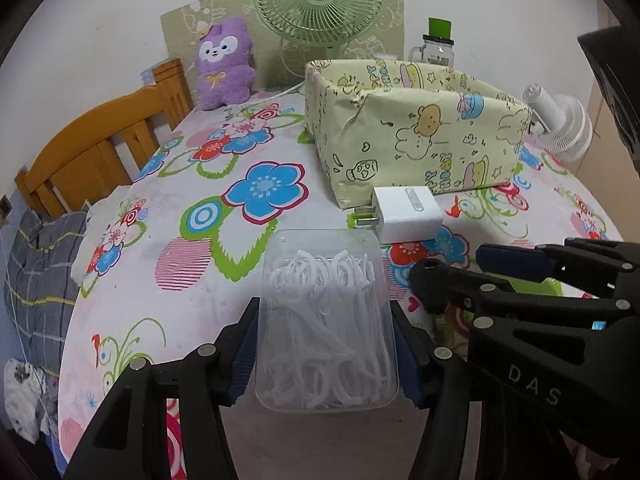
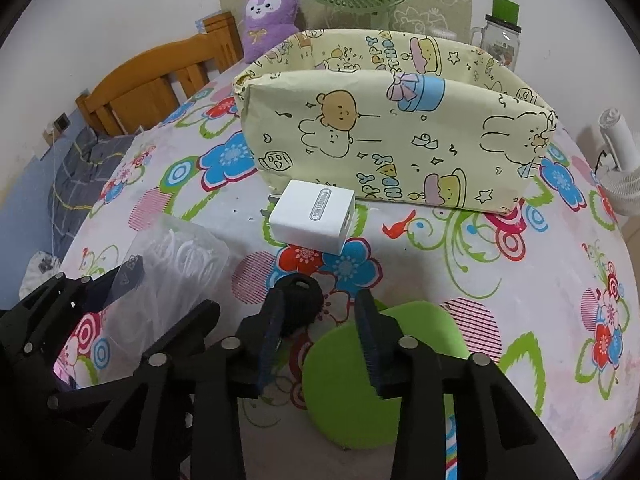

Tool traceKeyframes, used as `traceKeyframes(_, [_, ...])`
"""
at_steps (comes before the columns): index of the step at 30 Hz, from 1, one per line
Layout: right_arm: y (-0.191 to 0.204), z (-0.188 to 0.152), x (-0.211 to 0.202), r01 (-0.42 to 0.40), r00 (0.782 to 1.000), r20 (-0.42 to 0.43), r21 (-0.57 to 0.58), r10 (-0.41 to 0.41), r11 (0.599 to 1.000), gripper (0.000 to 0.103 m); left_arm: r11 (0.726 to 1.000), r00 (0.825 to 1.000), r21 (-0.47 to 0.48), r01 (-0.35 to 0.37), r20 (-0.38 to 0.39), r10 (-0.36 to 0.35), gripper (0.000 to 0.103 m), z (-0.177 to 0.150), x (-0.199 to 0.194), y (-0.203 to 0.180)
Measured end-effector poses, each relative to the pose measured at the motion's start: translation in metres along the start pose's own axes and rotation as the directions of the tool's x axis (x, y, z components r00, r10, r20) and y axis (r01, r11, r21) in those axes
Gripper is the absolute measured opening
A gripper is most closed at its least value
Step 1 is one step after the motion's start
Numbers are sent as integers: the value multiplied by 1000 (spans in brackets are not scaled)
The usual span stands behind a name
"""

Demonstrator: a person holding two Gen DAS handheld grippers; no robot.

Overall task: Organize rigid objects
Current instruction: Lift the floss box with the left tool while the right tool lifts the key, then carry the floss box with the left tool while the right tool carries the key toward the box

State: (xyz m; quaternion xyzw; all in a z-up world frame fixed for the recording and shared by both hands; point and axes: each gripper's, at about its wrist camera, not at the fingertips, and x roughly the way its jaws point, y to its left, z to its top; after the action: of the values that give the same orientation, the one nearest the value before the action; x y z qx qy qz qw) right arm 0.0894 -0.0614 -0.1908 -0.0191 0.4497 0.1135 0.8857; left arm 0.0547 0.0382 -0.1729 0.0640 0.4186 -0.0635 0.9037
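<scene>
In the left wrist view my left gripper (image 1: pixel 324 314) is shut on a clear plastic box of white floss picks (image 1: pixel 326 320), its blue pads pressed on the box's two long sides. The same box (image 2: pixel 180 268) shows at the left of the right wrist view. My right gripper (image 2: pixel 322 312) stands open low over the flowered tablecloth (image 2: pixel 460 264). A small black object (image 2: pixel 300 302) rests against its left finger, with a gap to the right finger. A green disc (image 2: pixel 384 376) lies under that gripper. A white charger plug (image 2: pixel 312 216) lies in front of a yellow cartoon-paper box (image 2: pixel 392 136).
Behind the yellow box (image 1: pixel 420 136) stand a green fan (image 1: pixel 320 4), a purple plush toy (image 1: pixel 224 64) and a glass jar with a green lid (image 1: pixel 438 44). A small white fan (image 1: pixel 564 124) lies at the right. A wooden headboard (image 1: pixel 100 140) and bedding (image 1: pixel 40 272) sit left.
</scene>
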Motion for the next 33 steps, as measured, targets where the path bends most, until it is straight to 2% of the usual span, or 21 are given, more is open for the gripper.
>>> traceKeyframes(8, [14, 3, 16, 39, 999, -20, -16, -40, 999, 44, 999, 1000, 46, 7, -17, -6, 61, -3, 10, 12])
traceKeyframes(14, [25, 5, 21, 105, 994, -17, -49, -106, 993, 46, 998, 1000, 63, 24, -18, -23, 61, -6, 14, 18])
traceKeyframes(16, [25, 4, 20, 109, 994, -13, -51, -109, 993, 44, 997, 1000, 73, 24, -12, -23, 61, -6, 14, 18])
traceKeyframes(19, [29, 3, 20, 106, 994, -7, -59, -106, 993, 35, 997, 1000, 82, 11, -2, -11, 61, -7, 13, 17])
traceKeyframes(26, [28, 3, 18, 114, 993, -4, -46, -114, 992, 35, 998, 1000, 54, 27, -11, -27, 61, -5, 11, 17])
traceKeyframes(33, [16, 5, -1, 132, 991, 31, -22, -131, 991, 35, 998, 999, 42, 47, 18, -48, 61, 4, -2, 6])
